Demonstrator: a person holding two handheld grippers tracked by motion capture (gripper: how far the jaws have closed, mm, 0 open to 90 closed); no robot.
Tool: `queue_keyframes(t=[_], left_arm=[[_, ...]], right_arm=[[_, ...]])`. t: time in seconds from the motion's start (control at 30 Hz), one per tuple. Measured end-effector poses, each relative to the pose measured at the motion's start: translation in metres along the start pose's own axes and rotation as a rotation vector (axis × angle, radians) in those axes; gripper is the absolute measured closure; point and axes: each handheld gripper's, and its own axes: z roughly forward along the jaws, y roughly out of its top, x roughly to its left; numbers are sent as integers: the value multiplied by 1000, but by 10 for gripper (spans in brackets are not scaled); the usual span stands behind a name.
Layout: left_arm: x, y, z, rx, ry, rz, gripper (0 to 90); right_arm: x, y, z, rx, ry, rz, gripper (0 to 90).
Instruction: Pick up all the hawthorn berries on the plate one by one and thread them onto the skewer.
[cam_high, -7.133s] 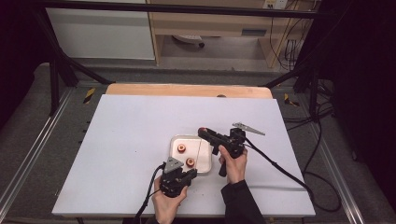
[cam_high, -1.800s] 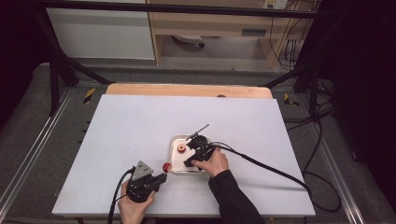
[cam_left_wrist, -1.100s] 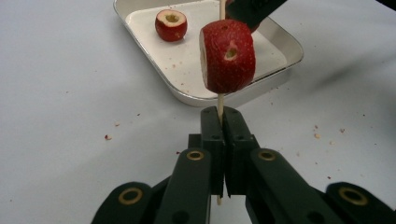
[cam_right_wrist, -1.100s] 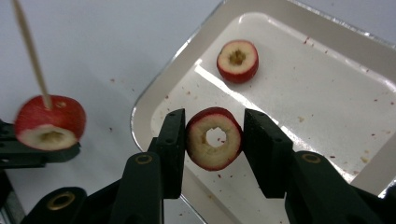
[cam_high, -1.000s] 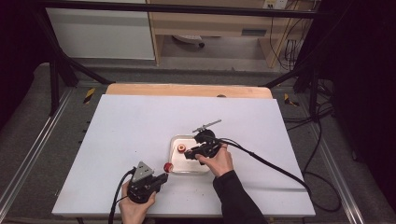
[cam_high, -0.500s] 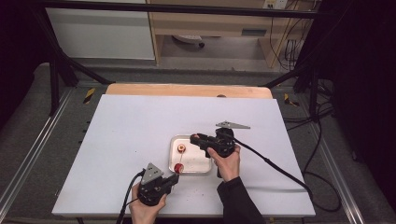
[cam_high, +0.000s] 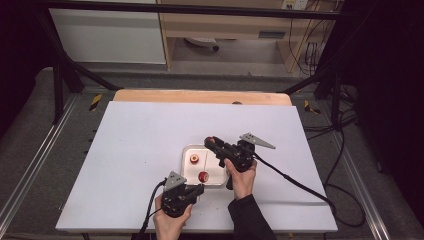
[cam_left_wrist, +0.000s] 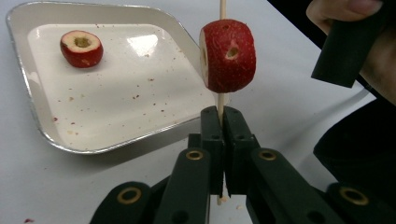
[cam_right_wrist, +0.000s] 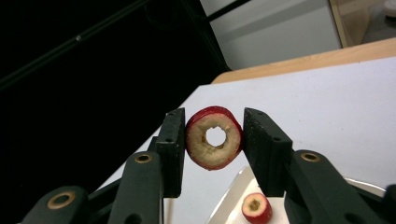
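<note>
My left gripper (cam_left_wrist: 220, 116) is shut on a thin wooden skewer (cam_left_wrist: 222, 9) that stands upright. A red fruit piece (cam_left_wrist: 229, 55) with a cored middle is threaded on the skewer. In the high view this piece (cam_high: 203, 176) hangs over the near edge of the tray (cam_high: 216, 181), ahead of the left gripper (cam_high: 199, 189). My right gripper (cam_right_wrist: 214, 137) is shut on a red fruit ring (cam_right_wrist: 214, 139) with its hole facing the camera. The high view shows that gripper (cam_high: 212, 142) above the tray's far right corner. Another cored piece (cam_left_wrist: 81, 48) lies on the tray (cam_left_wrist: 28, 107).
The small foil tray (cam_right_wrist: 229, 196) holds crumbs and one loose fruit piece (cam_right_wrist: 257, 207). It sits on a white table (cam_high: 140, 150) with a wooden strip (cam_high: 200, 96) at the far edge. Cables trail from both grippers toward the near and right sides.
My left gripper has moved right with the skewer, bringing its fruit piece to the tray's near edge. My right gripper has lifted from the tray and swung to its far right with the ring.
</note>
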Motion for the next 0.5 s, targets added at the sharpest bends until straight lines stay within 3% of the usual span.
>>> queue_keyframes(t=[0.17, 0.5], left_arm=[[0, 3, 5, 7, -12, -11, 882], [1, 5, 5, -1, -20, -19, 882]], right_arm=[[3, 0, -3, -33, 17, -15, 608], [4, 0, -5, -29, 31, -48, 608]])
